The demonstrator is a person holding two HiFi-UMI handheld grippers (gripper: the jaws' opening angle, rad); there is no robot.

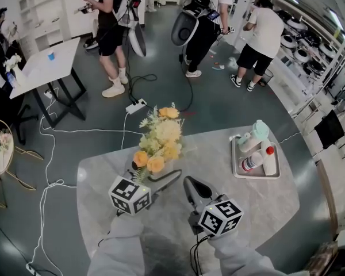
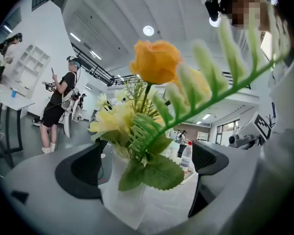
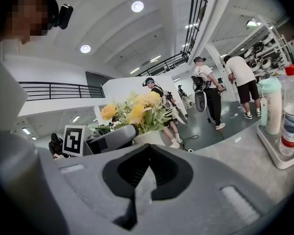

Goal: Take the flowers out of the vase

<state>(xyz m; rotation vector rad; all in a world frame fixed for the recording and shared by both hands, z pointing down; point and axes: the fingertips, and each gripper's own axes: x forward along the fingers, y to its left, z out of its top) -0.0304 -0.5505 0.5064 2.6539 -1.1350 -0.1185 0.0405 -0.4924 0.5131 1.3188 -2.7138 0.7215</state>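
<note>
A bunch of orange and yellow flowers (image 1: 158, 138) with green fern leaves stands in a white vase (image 2: 121, 190) on the grey marble table (image 1: 276, 200). In the head view the blooms hide most of the vase. My left gripper (image 1: 156, 176) is open, its jaws standing either side of the vase (image 3: 149, 137), which sits close to the left-hand jaw with a gap on the other side. My right gripper (image 1: 190, 190) is just right of it, shut and holding nothing; its view shows the flowers (image 3: 134, 112) and the left gripper (image 3: 110, 138) ahead.
A grey tray (image 1: 236, 157) with a red-capped bottle (image 1: 254, 160) and other containers sits at the table's right. Cables and a power strip (image 1: 136, 106) lie on the floor beyond. Several people stand at the back, and a white table (image 1: 43, 68) is far left.
</note>
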